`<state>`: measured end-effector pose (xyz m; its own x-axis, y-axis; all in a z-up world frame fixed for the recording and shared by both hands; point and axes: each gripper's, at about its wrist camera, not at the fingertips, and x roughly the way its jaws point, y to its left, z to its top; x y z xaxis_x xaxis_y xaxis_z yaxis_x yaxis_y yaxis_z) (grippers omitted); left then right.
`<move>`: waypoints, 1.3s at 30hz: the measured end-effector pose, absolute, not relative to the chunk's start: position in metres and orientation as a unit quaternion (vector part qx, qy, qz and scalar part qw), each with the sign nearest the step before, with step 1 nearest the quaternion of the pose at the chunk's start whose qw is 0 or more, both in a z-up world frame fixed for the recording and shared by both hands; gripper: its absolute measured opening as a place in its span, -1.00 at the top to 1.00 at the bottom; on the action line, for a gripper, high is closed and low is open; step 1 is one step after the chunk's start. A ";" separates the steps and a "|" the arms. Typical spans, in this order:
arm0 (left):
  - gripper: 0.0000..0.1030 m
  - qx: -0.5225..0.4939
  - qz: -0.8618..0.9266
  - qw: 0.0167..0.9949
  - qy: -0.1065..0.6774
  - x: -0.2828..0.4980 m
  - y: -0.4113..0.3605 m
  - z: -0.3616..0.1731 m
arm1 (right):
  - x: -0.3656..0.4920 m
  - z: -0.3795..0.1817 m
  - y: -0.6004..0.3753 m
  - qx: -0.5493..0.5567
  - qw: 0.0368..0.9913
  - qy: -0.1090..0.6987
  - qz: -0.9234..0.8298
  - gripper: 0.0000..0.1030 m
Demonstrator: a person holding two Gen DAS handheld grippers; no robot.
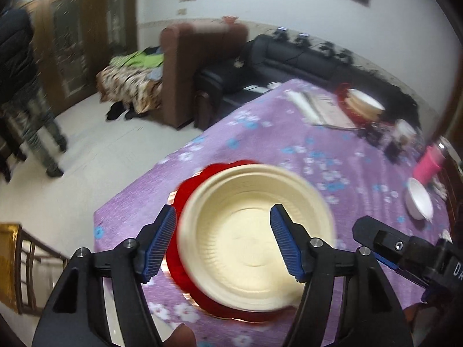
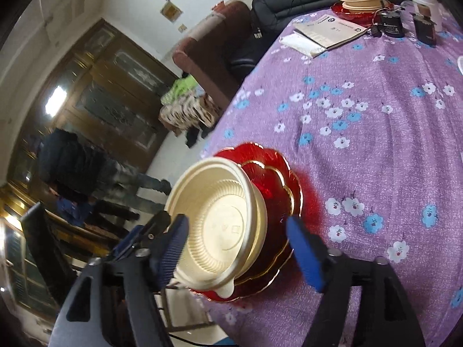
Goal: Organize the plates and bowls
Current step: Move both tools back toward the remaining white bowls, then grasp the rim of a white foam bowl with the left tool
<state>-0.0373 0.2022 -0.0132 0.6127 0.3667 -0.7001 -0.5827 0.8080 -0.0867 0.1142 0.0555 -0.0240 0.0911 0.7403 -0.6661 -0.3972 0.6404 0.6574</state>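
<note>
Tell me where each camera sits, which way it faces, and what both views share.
Left wrist: on the left gripper, angled down at the cream bowl; both blue fingers and the right gripper show.
Right wrist: on the right gripper, angled down at the same bowl; its open fingers show.
Shared: bowl, red plates, purple tablecloth.

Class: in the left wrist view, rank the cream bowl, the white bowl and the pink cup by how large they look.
1. cream bowl, nearest the camera
2. white bowl
3. pink cup, blurred, close to the white bowl in apparent size
</note>
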 end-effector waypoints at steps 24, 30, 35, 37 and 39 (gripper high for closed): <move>-0.32 -0.070 0.046 0.902 0.424 0.086 0.021 -0.023 | 0.167 -0.036 -0.193 0.317 0.774 0.506 0.210 -0.60; -0.38 -0.073 0.043 0.898 0.433 0.128 0.005 -0.030 | 0.202 -0.034 -0.225 0.352 0.773 0.495 0.183 -0.60; -0.39 -0.082 0.032 0.894 0.440 0.167 -0.012 -0.033 | 0.240 -0.036 -0.237 0.353 0.777 0.496 0.162 -0.60; -0.39 -0.081 0.031 0.894 0.439 0.183 -0.019 -0.035 | 0.257 -0.039 -0.241 0.353 0.777 0.499 0.151 -0.60; -0.39 -0.091 0.028 0.891 0.445 0.199 -0.024 -0.039 | 0.269 -0.043 -0.242 0.347 0.779 0.502 0.141 -0.60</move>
